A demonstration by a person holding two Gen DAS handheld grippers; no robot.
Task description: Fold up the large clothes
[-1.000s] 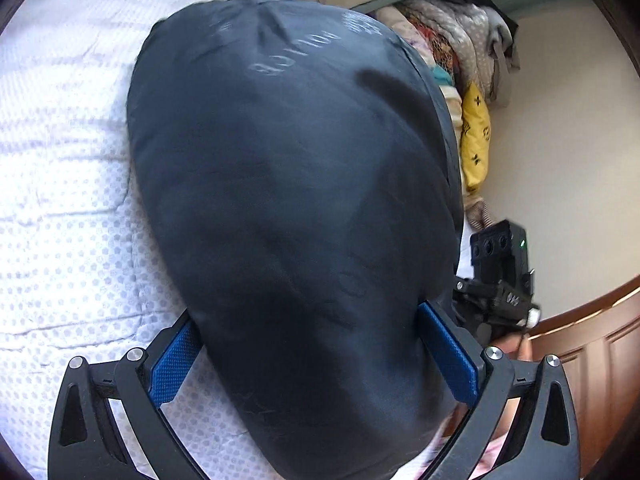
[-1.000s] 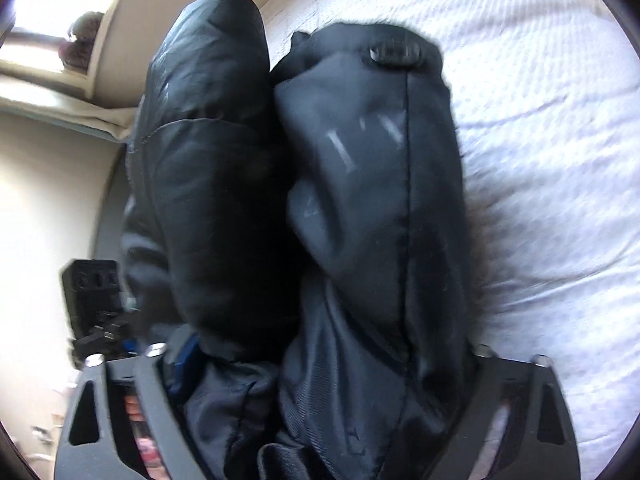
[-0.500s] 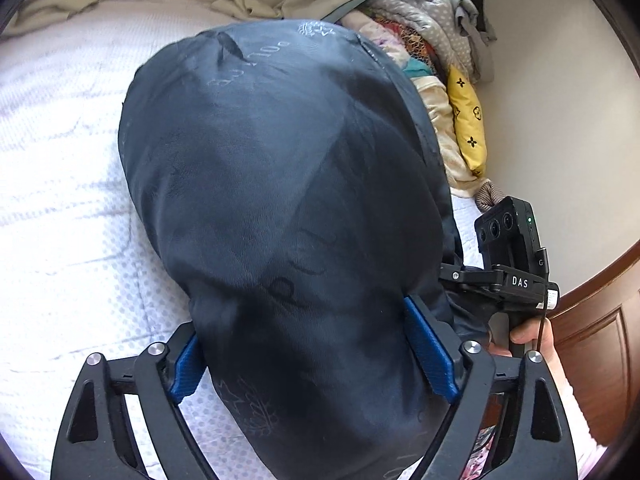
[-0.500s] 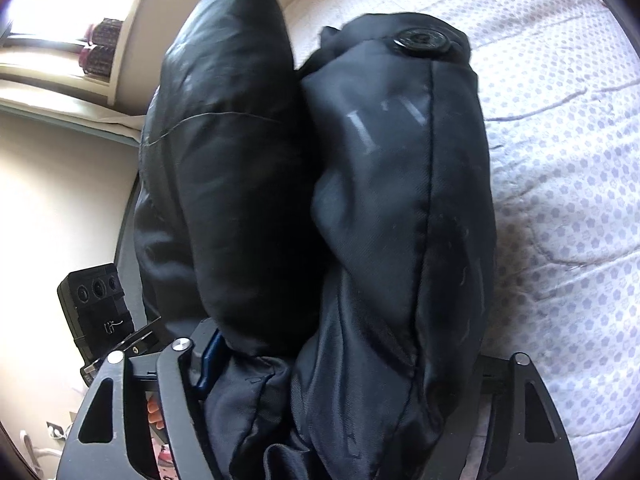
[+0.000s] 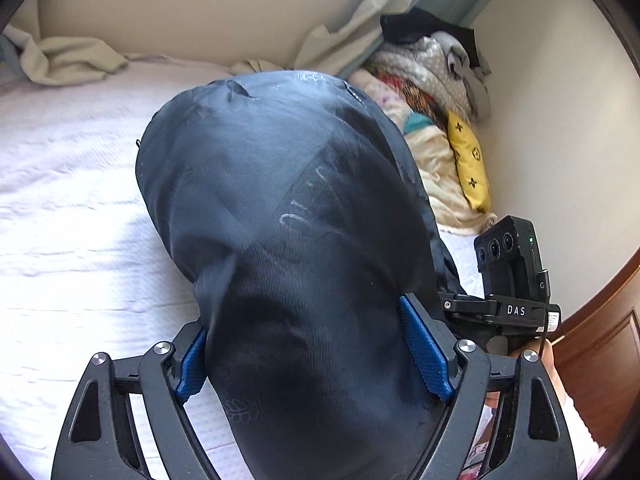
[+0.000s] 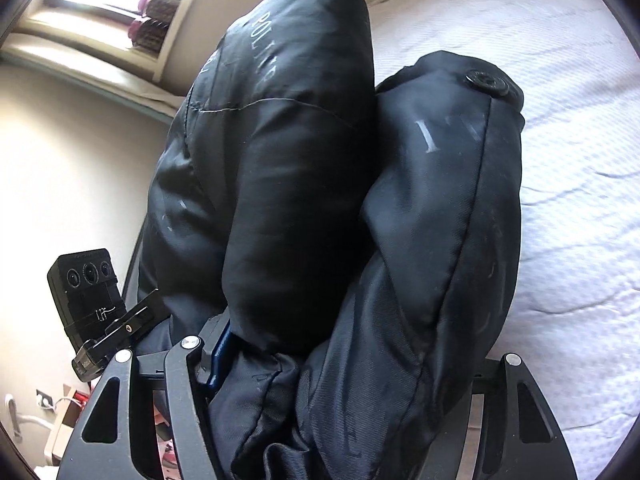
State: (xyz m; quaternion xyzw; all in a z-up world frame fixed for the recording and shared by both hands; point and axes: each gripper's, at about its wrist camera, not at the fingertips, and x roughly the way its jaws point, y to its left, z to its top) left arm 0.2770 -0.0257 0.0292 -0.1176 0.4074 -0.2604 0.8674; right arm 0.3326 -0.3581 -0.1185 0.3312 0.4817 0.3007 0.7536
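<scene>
A thick black padded jacket (image 5: 288, 240) fills both views, bunched into fat folds above the white bedspread (image 5: 72, 208). My left gripper (image 5: 312, 360) is shut on a wide wad of it, the blue pads (image 5: 420, 344) pressed against both sides. My right gripper (image 6: 348, 368) is shut on two puffy folds of the same jacket (image 6: 304, 168); a black snap button (image 6: 486, 81) shows on the right fold. The right gripper's fingertips are mostly hidden by the cloth. The other gripper's black camera block shows at the edge of each view (image 5: 512, 264) (image 6: 86, 288).
A heap of mixed clothes and a yellow cushion (image 5: 468, 164) lies against the wall at the bed's far right. A crumpled beige cloth (image 5: 68, 60) lies at the bed's far left. A dark wooden bed frame (image 5: 600, 352) is at the right. A windowsill (image 6: 100, 28) runs along the wall.
Both grippers have lifted and tilted up with the jacket held; more wall, clothes heap and window show now. The grip on the jacket is unchanged.
</scene>
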